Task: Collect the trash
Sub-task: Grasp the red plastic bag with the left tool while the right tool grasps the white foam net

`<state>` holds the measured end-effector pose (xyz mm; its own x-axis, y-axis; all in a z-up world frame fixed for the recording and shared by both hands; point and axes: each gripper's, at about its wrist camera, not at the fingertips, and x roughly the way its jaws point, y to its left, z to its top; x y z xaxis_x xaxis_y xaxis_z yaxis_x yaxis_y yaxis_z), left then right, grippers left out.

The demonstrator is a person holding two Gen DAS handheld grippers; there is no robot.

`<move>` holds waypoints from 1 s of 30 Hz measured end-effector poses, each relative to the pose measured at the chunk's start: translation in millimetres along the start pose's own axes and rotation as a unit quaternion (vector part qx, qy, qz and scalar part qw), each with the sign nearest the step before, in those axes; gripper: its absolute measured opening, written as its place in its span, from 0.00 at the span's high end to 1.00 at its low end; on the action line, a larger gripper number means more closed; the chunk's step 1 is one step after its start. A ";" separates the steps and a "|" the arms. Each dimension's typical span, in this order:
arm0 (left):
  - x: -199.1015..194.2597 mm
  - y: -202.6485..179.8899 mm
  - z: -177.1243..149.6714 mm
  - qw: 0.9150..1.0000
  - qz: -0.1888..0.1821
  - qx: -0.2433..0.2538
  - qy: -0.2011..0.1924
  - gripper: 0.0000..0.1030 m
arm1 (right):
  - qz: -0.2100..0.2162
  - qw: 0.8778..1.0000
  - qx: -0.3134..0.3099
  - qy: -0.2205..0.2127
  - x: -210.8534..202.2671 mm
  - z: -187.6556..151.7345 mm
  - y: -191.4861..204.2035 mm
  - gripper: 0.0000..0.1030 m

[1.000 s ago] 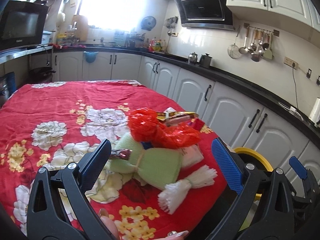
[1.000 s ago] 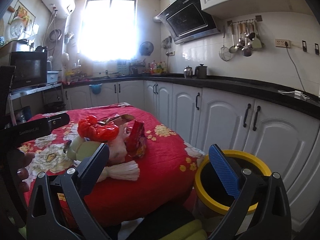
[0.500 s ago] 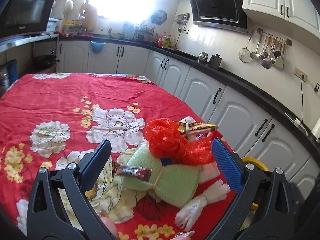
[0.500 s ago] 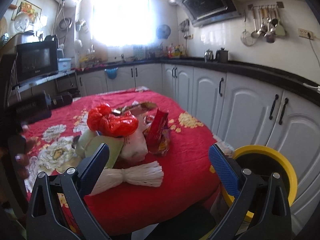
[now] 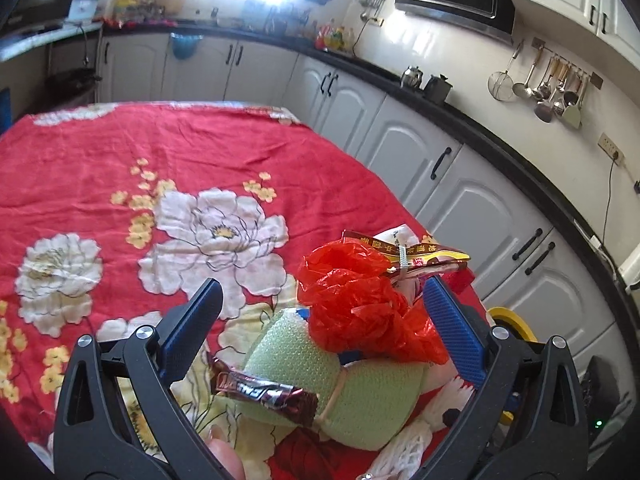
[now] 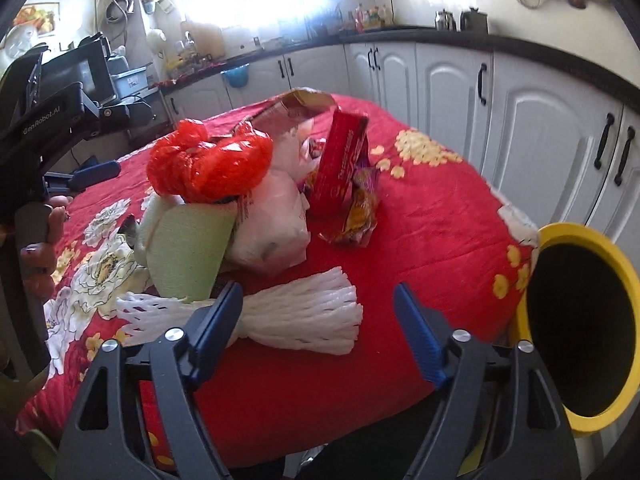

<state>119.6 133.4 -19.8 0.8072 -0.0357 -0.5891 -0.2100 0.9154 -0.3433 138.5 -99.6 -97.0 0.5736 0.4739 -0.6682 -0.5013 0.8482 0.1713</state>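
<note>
A trash pile lies on the red flowered tablecloth [image 5: 120, 168]. It holds a crumpled red plastic bag [image 5: 360, 300], green foam wrap [image 5: 360, 392], a brown candy wrapper [image 5: 264, 394], a white foam net [image 6: 296, 316], a white bag [image 6: 276, 216] and red snack packets [image 6: 344, 164]. My left gripper [image 5: 320, 320] is open, its jaws either side of the red bag and green wrap. My right gripper [image 6: 320, 316] is open, just above the white foam net. The red bag [image 6: 208, 164] and green wrap [image 6: 188, 252] also show in the right wrist view.
A yellow-rimmed black bin [image 6: 580, 352] stands on the floor just right of the table's corner; its rim shows in the left wrist view [image 5: 512, 320]. White kitchen cabinets [image 5: 440, 168] with a black counter run behind the table. The left gripper's body [image 6: 52, 120] shows at left.
Both grippers have moved forward and down toward the pile, which now looks larger. The left jaws now flank the red bag; the right jaws reach the white foam net. Both stay open.
</note>
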 end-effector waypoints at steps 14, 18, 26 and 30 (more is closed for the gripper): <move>28.5 -6.8 3.1 0.998 -0.035 -0.004 0.046 0.38 | 0.053 0.998 0.023 0.034 4.5 -12.6 -15.2 0.73; 31.0 -10.2 -2.5 0.998 -0.030 0.005 0.054 0.52 | 0.054 0.998 0.015 0.029 -0.8 -15.5 -15.1 0.80; 27.5 -19.2 -8.4 0.998 -0.022 0.036 0.047 0.74 | 0.046 0.999 0.003 0.012 -13.9 -14.4 -11.6 0.82; 18.5 -21.9 -9.2 0.998 -0.028 0.045 0.035 0.82 | 0.042 0.999 0.005 0.002 -21.2 -13.1 -12.7 0.82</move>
<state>134.1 109.1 -30.0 0.7753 -0.1126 -0.6215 -0.1129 0.9434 -0.3118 124.1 -123.5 -94.4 0.5262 0.5432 -0.6542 -0.5419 0.8071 0.2342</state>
